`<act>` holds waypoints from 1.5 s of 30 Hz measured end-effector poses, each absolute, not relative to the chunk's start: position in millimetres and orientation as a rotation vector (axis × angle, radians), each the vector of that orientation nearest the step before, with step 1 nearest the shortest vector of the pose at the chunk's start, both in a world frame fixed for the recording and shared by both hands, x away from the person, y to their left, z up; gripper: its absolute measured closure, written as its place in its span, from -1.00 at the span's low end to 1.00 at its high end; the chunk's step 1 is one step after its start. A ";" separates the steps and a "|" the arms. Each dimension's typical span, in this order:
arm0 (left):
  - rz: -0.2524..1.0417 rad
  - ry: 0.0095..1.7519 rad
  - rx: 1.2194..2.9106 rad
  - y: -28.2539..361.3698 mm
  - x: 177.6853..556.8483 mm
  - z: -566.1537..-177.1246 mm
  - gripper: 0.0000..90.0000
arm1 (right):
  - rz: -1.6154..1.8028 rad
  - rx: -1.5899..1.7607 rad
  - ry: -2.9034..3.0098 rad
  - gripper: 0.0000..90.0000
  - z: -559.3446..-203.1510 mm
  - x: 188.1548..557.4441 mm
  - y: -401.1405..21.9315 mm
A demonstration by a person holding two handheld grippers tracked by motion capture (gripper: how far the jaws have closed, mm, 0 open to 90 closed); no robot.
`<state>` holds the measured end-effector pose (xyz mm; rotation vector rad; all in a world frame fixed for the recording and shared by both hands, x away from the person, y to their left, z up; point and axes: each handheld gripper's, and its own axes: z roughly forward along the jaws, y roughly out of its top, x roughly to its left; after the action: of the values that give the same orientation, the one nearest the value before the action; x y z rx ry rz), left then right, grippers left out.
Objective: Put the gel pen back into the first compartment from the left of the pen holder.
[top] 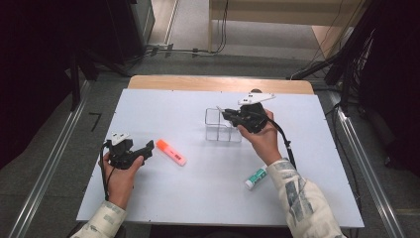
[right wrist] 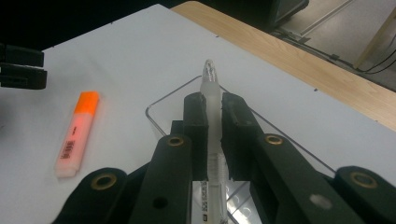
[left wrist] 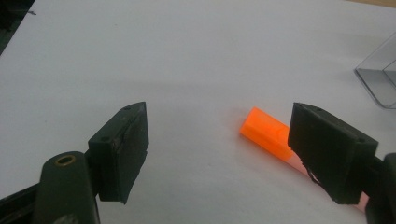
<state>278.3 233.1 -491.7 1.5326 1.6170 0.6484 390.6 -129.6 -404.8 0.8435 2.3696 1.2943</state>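
Holding a clear pen (right wrist: 212, 121) between its closed jaws, the right hand-held gripper (top: 229, 114) sits over the clear plastic organizer (top: 214, 124) near the far middle of the white surface (top: 198, 188). Pen tip points away from the camera, out past the jaws, above the organizer's rim; probably being lined up to drop into one of the compartments, can't tell which. Right hand (top: 262, 136) reaches forward with the forearm angled in from lower right, gripper pointing left and roughly level, sleeve visible.

Left hand-held gripper (top: 148, 147) rests low at the left of the surface, jaws wide apart, nothing between the pads. Its jaws aim toward the orange highlighter (top: 171, 152), which lies flat just beside it, apart, not touched; likely the next pick. In the left gripper view the highlighter's orange cap end pokes out from behind the right-hand jaw. Left wrist lies low, hand wrapped around the gripper body.

A glue stick (top: 256, 178) lies by the right sleeve, untouched.
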 end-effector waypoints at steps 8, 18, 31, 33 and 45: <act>0.650 1.616 1.534 233.3 278.5 -491.8 -0.52 | 1.296 0.847 2.377 0.76 -405.5 399.3 -114.7; 0.647 1.614 1.532 233.6 279.3 -492.2 -0.52 | 1.297 0.856 2.383 0.76 -401.4 411.0 -96.6; 0.638 1.615 1.534 234.9 279.0 -492.2 -0.52 | 1.260 0.870 2.393 0.76 -397.3 429.7 -67.0; 0.636 1.614 1.534 235.1 279.2 -492.4 -0.52 | 1.252 0.871 2.395 0.76 -397.1 432.2 -63.5; 0.636 1.614 1.524 236.0 279.1 -492.3 -0.52 | 1.252 0.878 2.397 0.76 -389.8 442.7 -47.9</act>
<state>279.1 236.0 -492.3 1.5240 1.6140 0.6358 442.7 -47.9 -389.8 0.8776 2.3970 1.2520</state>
